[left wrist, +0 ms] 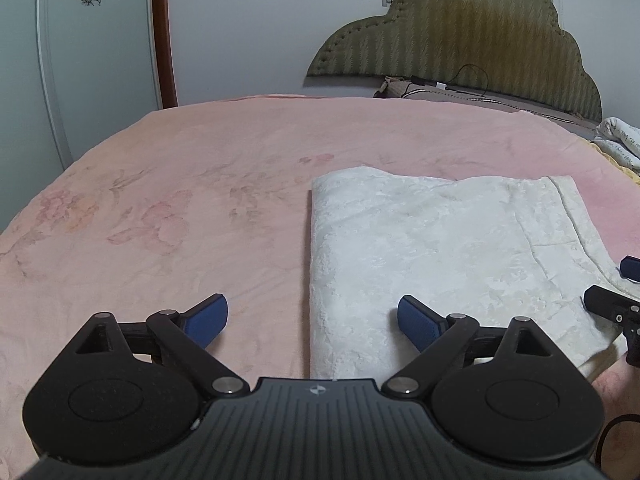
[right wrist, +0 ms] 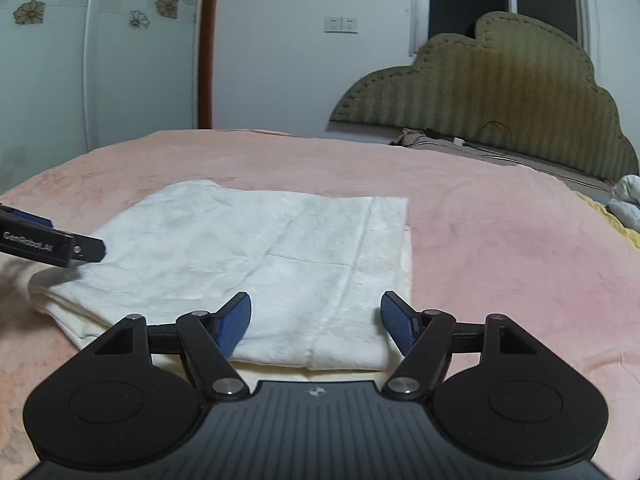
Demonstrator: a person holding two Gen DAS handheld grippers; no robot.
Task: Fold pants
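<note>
White pants lie folded on the pink bed, both hand-held grippers spread and empty.

From the left wrist, the left hand-held gripper (left wrist: pixel 313 320) straddles the left folded edge of the pants (left wrist: pixel 440 256), one blue pad over the bed (left wrist: pixel 160 200), the other over cloth, likely placed to take that edge for another fold. From the right wrist, the right hand-held gripper (right wrist: pixel 316 322) hovers spread above the near right corner of the pants (right wrist: pixel 260 256); whether its pads brush the cloth is hard to tell. The headboard (right wrist: pixel 500 92) stands well behind.
</note>
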